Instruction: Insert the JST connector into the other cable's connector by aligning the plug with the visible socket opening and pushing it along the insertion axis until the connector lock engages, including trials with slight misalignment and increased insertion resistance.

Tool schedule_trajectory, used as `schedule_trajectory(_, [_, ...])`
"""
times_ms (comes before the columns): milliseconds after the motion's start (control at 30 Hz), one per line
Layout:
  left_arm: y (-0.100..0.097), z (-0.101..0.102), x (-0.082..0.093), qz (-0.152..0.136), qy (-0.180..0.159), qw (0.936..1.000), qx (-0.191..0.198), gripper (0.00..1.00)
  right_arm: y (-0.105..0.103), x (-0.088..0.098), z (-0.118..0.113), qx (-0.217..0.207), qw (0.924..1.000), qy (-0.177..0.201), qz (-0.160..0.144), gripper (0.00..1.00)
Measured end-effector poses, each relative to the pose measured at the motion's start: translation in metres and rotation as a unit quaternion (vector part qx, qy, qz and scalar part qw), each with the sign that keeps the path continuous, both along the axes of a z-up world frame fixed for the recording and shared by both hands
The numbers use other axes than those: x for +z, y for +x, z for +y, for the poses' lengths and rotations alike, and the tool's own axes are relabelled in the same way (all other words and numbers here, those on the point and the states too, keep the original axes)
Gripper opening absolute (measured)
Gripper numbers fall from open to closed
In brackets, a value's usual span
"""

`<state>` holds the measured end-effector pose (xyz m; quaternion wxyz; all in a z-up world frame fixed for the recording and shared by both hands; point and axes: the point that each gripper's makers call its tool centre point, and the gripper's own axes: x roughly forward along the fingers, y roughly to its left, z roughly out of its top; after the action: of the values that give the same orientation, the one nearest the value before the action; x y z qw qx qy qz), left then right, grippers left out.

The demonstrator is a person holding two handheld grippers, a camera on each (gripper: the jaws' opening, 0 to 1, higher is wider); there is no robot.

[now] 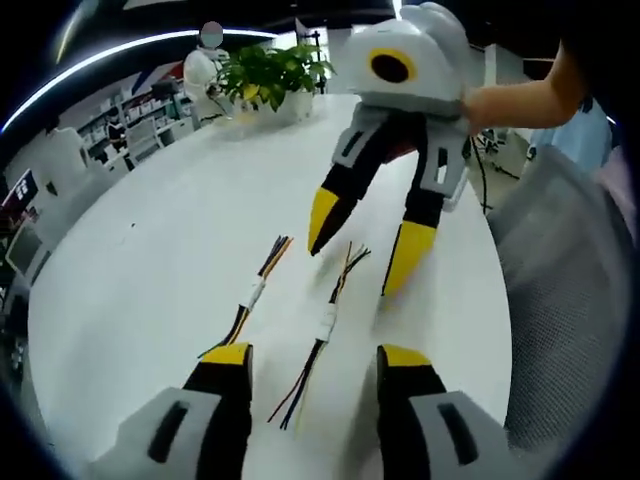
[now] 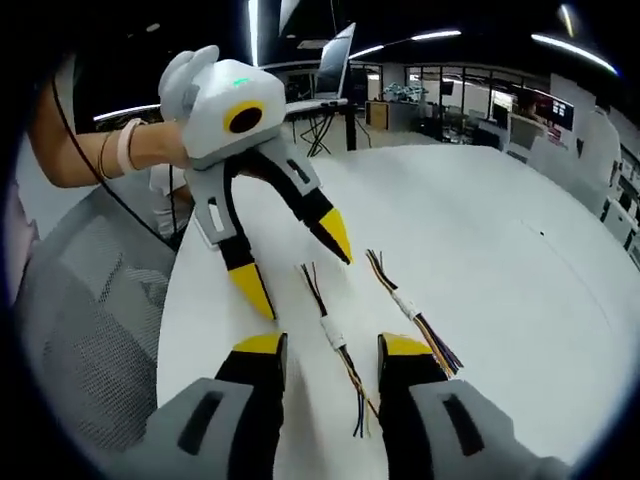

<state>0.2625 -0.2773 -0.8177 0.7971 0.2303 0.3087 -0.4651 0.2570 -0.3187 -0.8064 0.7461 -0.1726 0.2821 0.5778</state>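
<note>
In the left gripper view, the left gripper (image 1: 315, 365) has its yellow-tipped jaws spread wide and grasps nothing; one cable (image 1: 320, 335) with a white connector lies on the white counter (image 1: 150, 260) between the jaws, running away from the gripper, and a second cable (image 1: 252, 295) lies just beside the left jaw, its far end near the jaw tip. Beyond both cables the right gripper (image 1: 360, 255) faces back, held by a hand (image 1: 510, 100), its jaws released wide with the tips just above the counter near the far wire ends, touching neither cable as far as can be told. A potted plant (image 1: 270, 75) stands far behind. In the right gripper view, the right gripper (image 2: 330, 350) is likewise spread and empty, one cable (image 2: 335, 340) between its jaws, the other cable (image 2: 410, 310) beside its right jaw, and the left gripper (image 2: 300, 270) opposite, wide open over the counter (image 2: 500, 250). A mesh chair (image 2: 90, 300) sits to the left.
</note>
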Motion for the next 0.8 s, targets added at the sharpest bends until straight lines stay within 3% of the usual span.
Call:
schedule_trajectory(100, [-0.001, 0.002, 0.007, -0.003, -0.014, 0.9998, 0.017, 0.49, -0.002, 0.005, 0.001, -0.01, 0.9999, 0.004, -0.001, 0.39])
schedule_trajectory(300, [-0.001, 0.01, 0.019, -0.019, -0.02, 0.9979, 0.058, 0.66, -0.015, 0.019, 0.004, -0.034, 0.9992, 0.021, 0.0, 0.45])
schedule_trajectory(433, [-0.006, 0.01, 0.032, -0.019, -0.053, 0.9949, 0.083, 0.72, -0.026, 0.027, 0.006, -0.037, 0.9991, 0.022, -0.004, 0.53])
schedule_trajectory(633, [-0.018, 0.01, 0.049, -0.026, -0.085, 0.9907, 0.103, 0.79, -0.037, 0.027, 0.004, -0.038, 0.999, 0.001, -0.026, 0.58])
schedule_trajectory(800, [-0.031, 0.009, 0.055, -0.028, -0.099, 0.9886, 0.11, 0.92, -0.046, 0.029, 0.004, -0.039, 0.9986, -0.012, -0.034, 0.68])
